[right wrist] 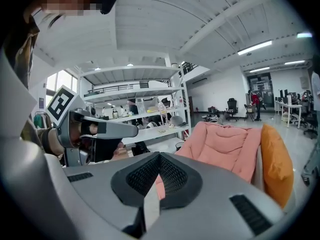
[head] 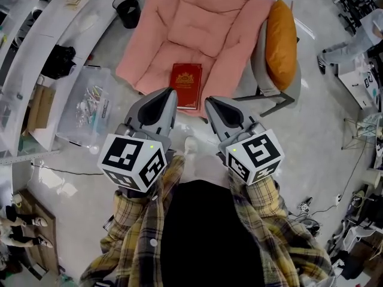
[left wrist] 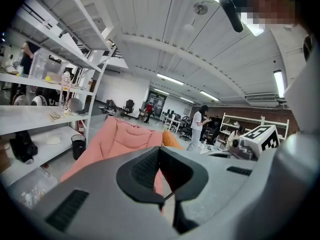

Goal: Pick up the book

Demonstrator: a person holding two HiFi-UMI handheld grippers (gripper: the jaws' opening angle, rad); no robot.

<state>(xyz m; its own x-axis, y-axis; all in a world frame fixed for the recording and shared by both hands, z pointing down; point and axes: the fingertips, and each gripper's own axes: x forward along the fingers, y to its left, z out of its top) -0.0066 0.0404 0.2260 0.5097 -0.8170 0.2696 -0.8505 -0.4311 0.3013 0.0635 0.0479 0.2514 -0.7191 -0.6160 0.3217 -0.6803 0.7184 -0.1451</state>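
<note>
Lower centre of the head view: left gripper [head: 168, 95] and right gripper [head: 213, 104] side by side, jaws of each pressed together on nothing. Just above and between the tips, near frame centre: red book [head: 187, 86], flat on the front edge of the pink chair [head: 209, 23], long axis running up the frame, away from both claws. Left tip alongside the book's left edge, seemingly a shade nearer. Probably calls for opening before any grasp.
</note>
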